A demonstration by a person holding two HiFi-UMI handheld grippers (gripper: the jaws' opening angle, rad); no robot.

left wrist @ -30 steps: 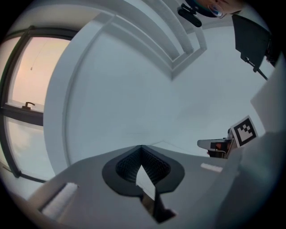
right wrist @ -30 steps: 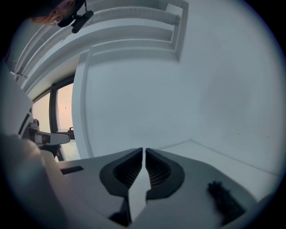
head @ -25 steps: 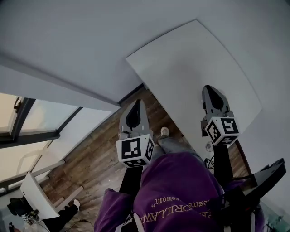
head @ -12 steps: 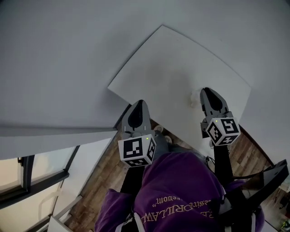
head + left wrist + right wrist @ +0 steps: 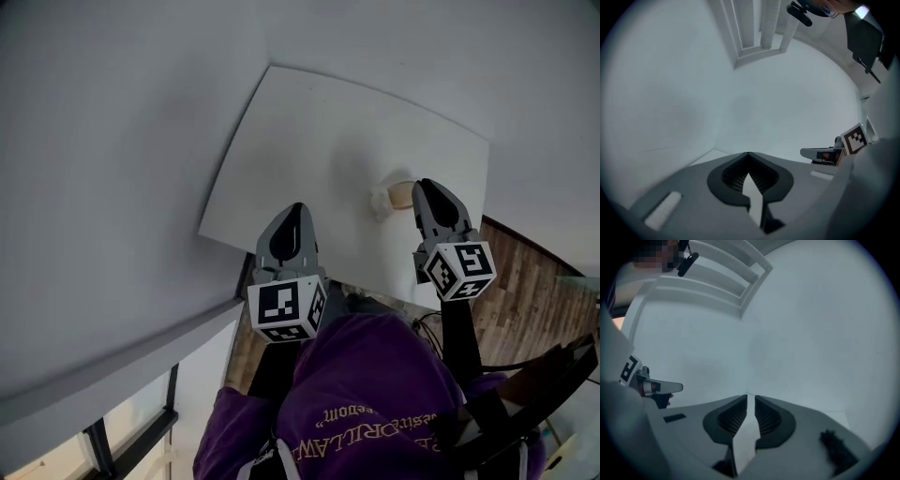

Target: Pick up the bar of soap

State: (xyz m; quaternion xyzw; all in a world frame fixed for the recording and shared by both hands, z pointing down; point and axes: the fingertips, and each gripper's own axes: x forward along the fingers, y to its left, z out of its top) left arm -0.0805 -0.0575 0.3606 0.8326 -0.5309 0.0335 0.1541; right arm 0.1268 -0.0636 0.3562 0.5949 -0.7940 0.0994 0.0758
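White surface (image 5: 309, 141) fills the upper middle of the head view, with wooden floor (image 5: 525, 281) at the right edge. The bar of soap (image 5: 401, 194), pale cream, lies on the surface right of centre, just left of the tip of the right gripper (image 5: 427, 189). A small white lump (image 5: 380, 202) sits just beside the soap's left end, too blurred to name. The left gripper (image 5: 296, 214) hangs over the surface's near edge, well apart from the soap. A purple garment (image 5: 366, 394) fills the bottom.

In the left gripper view, the left gripper (image 5: 748, 154) has its jaws together with nothing between them, and the right gripper (image 5: 820, 153) shows at the right.

In the right gripper view, the right gripper (image 5: 750, 397) has its jaws a narrow slit apart. They have just been opening, with nothing between them. The left gripper (image 5: 661, 387) shows at the left edge.
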